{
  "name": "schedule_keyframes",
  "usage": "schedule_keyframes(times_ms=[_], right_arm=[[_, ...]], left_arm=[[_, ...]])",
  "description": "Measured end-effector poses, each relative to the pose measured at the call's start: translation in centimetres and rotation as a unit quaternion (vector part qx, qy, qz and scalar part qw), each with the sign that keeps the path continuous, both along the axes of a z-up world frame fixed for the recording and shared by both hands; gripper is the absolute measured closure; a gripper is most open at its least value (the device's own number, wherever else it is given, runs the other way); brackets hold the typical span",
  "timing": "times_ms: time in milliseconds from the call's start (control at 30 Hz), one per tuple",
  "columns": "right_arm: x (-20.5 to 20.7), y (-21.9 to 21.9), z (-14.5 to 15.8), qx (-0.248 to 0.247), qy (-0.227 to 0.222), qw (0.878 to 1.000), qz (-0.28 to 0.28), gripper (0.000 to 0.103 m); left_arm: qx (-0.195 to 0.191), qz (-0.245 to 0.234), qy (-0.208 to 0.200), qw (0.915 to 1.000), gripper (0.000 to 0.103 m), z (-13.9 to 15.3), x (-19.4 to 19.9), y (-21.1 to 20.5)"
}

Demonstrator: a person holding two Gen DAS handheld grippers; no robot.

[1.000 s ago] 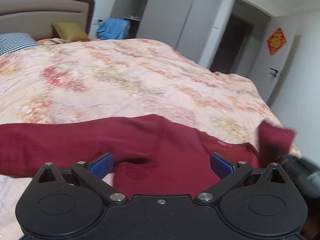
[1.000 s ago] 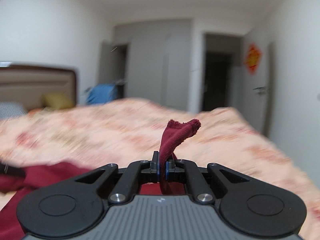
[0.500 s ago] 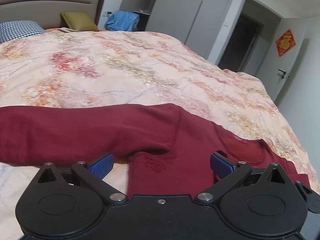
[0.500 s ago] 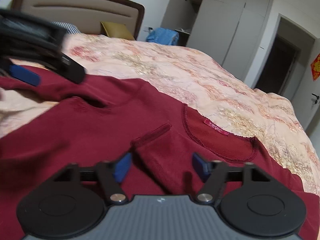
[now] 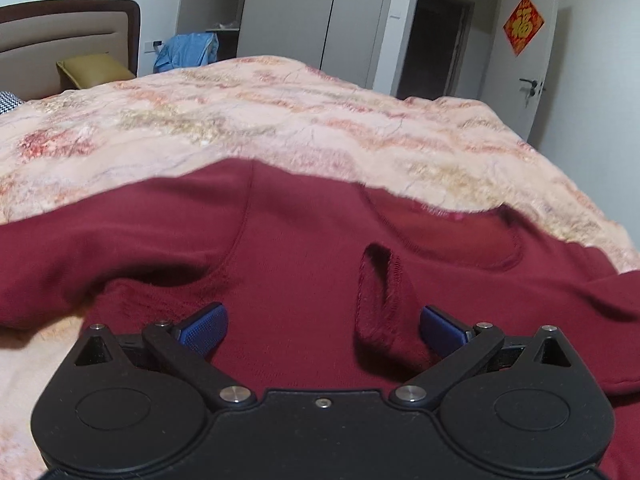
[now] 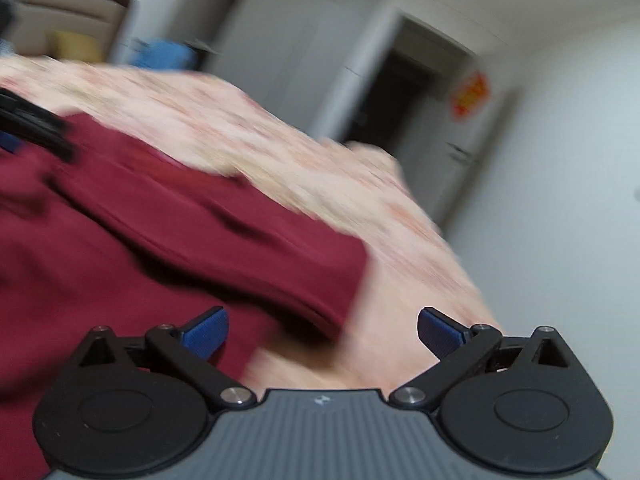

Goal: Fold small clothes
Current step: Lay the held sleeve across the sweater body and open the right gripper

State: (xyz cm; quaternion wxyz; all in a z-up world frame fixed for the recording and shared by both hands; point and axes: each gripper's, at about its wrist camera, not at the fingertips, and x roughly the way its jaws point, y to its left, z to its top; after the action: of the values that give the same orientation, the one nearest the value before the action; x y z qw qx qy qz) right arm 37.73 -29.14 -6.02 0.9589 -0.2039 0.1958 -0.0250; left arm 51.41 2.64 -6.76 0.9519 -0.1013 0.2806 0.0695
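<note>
Sleeve [image 5: 80,248] on the maroon sweater [image 5: 296,280] is stretching toward the bed's [image 5: 280,120] left edge, its long axis running crosswise to the left gripper [image 5: 322,326], which is hovering wide open over the chest with the folded-in cuff [image 5: 378,300] just inside its right finger. Right gripper [image 6: 322,326] is hanging open and empty beside the sweater's right edge.

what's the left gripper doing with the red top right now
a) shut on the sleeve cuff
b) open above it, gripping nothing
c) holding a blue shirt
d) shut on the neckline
b: the left gripper has its blue pads spread wide over the dark red top, and the folded-in cuff lies loose between them, not pinched.
</note>
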Motion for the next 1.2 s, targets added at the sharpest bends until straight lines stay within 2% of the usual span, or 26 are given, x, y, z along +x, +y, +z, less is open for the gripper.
schedule_keyframes(times_ms=[133, 233, 367, 433, 500, 600, 700, 767, 1033, 1200], right_arm=[[0.8, -1.4, -0.2, 0.031, -0.011, 0.999, -0.038, 0.000], [1.8, -1.9, -0.4, 0.034, -0.032, 0.996, -0.073, 0.000], [3.1, -1.7, -0.3, 0.058, -0.051, 0.995, -0.057, 0.000], [3.8, -1.2, -0.4, 0.048, -0.058, 0.996, -0.054, 0.000], [5.3, -0.5, -1.0, 0.027, -0.044, 0.997, -0.060, 0.000], [6.3, -0.5, -1.7, 0.013, -0.036, 0.995, -0.094, 0.001], [4.3, -2.1, -0.8, 0.026, -0.095, 0.983, -0.155, 0.001], [3.8, -2.4, -0.7, 0.029, -0.100, 0.981, -0.161, 0.001], [4.7, -2.9, -2.3, 0.018, -0.053, 0.981, -0.184, 0.000], [4.9, -2.6, -2.5, 0.021, -0.023, 0.987, -0.158, 0.000]], left_arm=[[-0.010, 0.000, -0.013, 0.9999, 0.000, -0.7, -0.4, 0.5], [0.000, -0.001, -0.011, 0.9999, 0.000, -1.0, -0.3, 0.1], [0.011, 0.000, -0.011, 0.9999, 0.000, -1.2, -0.3, -0.3], [0.011, 0.000, -0.013, 0.9999, 0.000, -1.2, -0.4, -0.2], [0.010, 0.000, -0.014, 0.9999, 0.000, -1.3, -0.4, -0.1], [0.009, 0.000, -0.014, 0.9999, 0.000, -1.3, -0.4, -0.1], [0.010, -0.003, -0.015, 0.9998, 0.000, -1.3, -0.5, -0.2], [0.012, -0.004, -0.015, 0.9998, 0.000, -1.3, -0.5, -0.3], [0.013, -0.004, -0.014, 0.9998, 0.000, -1.3, -0.4, -0.3], [0.002, -0.005, -0.020, 0.9998, 0.000, -1.1, -0.7, -0.1]])
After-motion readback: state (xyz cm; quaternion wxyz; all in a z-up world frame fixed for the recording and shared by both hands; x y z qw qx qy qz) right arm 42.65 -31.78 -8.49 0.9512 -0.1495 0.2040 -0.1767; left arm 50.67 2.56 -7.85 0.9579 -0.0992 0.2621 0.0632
